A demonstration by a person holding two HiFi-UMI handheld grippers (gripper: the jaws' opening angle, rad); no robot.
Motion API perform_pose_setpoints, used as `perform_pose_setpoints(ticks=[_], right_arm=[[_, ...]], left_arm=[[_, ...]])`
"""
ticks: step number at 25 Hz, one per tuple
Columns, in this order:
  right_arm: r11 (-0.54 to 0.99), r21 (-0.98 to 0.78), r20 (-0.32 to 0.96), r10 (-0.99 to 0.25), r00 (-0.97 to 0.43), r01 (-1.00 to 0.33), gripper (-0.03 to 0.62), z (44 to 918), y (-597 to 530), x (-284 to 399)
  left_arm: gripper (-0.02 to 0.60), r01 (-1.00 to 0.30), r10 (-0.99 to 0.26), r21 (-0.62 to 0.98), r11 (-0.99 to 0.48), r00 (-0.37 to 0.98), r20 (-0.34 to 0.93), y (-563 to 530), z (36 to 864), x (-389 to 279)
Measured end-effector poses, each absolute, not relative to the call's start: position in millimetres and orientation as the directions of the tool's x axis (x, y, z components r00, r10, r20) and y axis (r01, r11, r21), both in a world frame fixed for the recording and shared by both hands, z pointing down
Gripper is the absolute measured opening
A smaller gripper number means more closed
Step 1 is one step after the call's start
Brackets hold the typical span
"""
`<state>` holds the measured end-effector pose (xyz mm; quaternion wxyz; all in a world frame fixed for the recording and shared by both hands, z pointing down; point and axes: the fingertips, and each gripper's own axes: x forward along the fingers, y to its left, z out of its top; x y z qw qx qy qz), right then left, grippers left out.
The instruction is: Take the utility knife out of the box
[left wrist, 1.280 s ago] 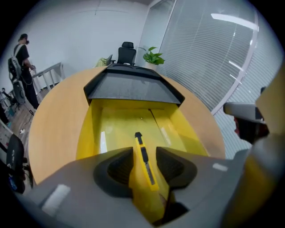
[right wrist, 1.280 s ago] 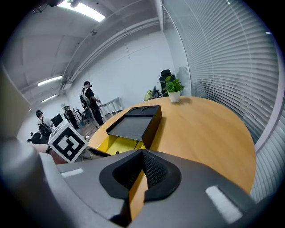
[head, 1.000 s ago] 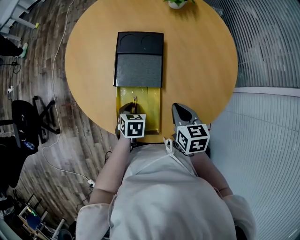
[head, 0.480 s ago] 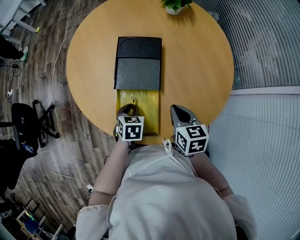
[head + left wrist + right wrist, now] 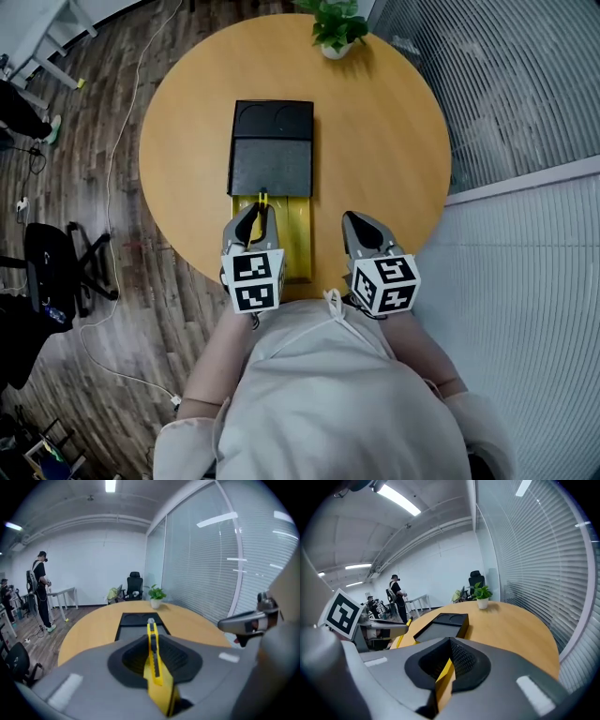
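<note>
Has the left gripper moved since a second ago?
Yes. The left gripper, shut on the utility knife, has lifted toward the camera: its marker cube looks larger, and the knife tip now reaches the yellow box's far edge.

- The round table has a smooth, wood-look top with a soft sheen.
- The box looks like matt black plastic, with a rough grey panel and a glossy yellow near part.
- The utility knife is smooth yellow plastic.
- The left gripper looks like matt grey plastic.
- The floor is dark wood planking.
</note>
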<state>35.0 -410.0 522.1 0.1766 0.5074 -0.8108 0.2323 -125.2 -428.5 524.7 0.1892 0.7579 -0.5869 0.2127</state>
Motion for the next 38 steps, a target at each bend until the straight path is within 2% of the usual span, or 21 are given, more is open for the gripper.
perform_pose_setpoints(ticks=[9, 13, 22, 28, 38], right_arm=[[0.334, -0.165, 0.318, -0.873, -0.371, -0.928, 0.000, 432.5, -418.6, 57.6], [0.351, -0.139, 0.260, -0.889, -0.376, -0.926, 0.000, 401.6, -413.4, 58.0], [0.398, -0.130, 0.229, -0.879, -0.418, -0.908, -0.001, 385.2, -400.5, 50.0], [0.403, -0.132, 0.236, -0.875, -0.423, -0.906, 0.000, 386.2, -391.2, 52.5], [0.412, -0.138, 0.250, -0.866, -0.434, -0.901, 0.000, 389.6, -380.8, 61.4]], left_arm=[[0.066, -0.964, -0.940, -0.029, -0.264, 0.251, 0.233, -433.2, 397.1, -117.2], [0.066, -0.966, -0.957, -0.040, -0.257, 0.249, 0.147, -425.0, 358.4, -120.8], [0.066, -0.968, -0.962, -0.033, -0.247, 0.242, 0.126, -406.4, 344.6, -122.2], [0.066, -0.952, -0.949, -0.051, -0.303, 0.296, 0.109, -395.1, 341.9, -105.5], [0.066, -0.954, -0.949, -0.049, -0.296, 0.289, 0.123, -384.6, 345.4, -94.3]])
